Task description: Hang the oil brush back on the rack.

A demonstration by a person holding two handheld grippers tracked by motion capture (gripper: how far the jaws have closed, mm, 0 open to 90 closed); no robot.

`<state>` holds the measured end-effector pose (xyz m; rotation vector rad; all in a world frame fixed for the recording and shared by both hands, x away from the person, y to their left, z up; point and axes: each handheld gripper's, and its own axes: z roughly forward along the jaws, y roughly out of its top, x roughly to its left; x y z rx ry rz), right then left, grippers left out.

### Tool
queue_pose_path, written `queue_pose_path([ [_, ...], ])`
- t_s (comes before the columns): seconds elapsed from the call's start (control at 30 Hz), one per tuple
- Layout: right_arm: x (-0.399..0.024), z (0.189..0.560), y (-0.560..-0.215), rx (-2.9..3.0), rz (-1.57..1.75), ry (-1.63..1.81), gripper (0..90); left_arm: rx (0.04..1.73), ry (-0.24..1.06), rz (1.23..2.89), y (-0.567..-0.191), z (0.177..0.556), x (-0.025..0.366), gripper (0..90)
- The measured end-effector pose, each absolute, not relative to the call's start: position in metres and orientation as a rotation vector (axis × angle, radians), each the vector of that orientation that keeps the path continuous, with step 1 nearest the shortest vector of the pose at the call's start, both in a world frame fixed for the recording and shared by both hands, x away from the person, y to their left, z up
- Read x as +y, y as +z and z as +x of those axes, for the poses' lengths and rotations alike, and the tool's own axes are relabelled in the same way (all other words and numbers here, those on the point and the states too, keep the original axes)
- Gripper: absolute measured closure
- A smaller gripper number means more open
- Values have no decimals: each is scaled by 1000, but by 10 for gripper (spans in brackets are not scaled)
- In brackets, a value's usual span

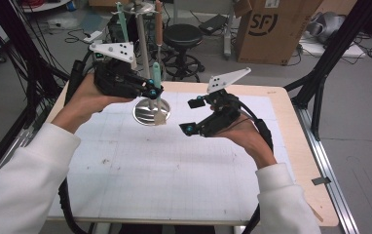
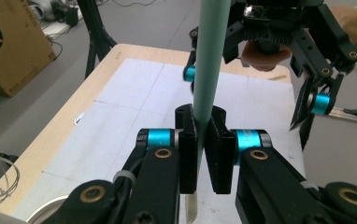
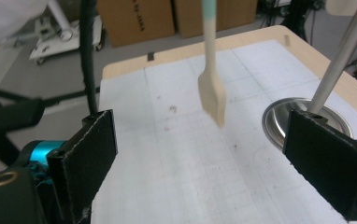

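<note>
Between the left gripper's [image 2: 200,154] jaws a mint-handled utensil [image 2: 210,60] was clamped by its handle, hanging upright, its pale wooden tined head [image 3: 212,95] clear of the desk [image 1: 174,165]. Just past those jaws, the right gripper [image 1: 194,116] stood released, jaws wide, nothing between them. Beyond both, a steel stand [image 1: 151,111] with round base and upright pole stood on the desk; more utensils hung near its top. Judged step: utensil handed to the left gripper, carry under way. Next move likely calls for lifting it level with the rack and hooking it on.
</note>
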<state>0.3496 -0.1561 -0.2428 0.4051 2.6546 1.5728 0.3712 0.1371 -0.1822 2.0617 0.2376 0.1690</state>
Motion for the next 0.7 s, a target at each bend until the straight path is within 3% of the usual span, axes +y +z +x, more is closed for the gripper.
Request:
queue_pose_path([
  [0.7, -212, 333, -244, 2604, 455, 1558, 2, 282, 158, 2121, -159, 395, 174, 841],
])
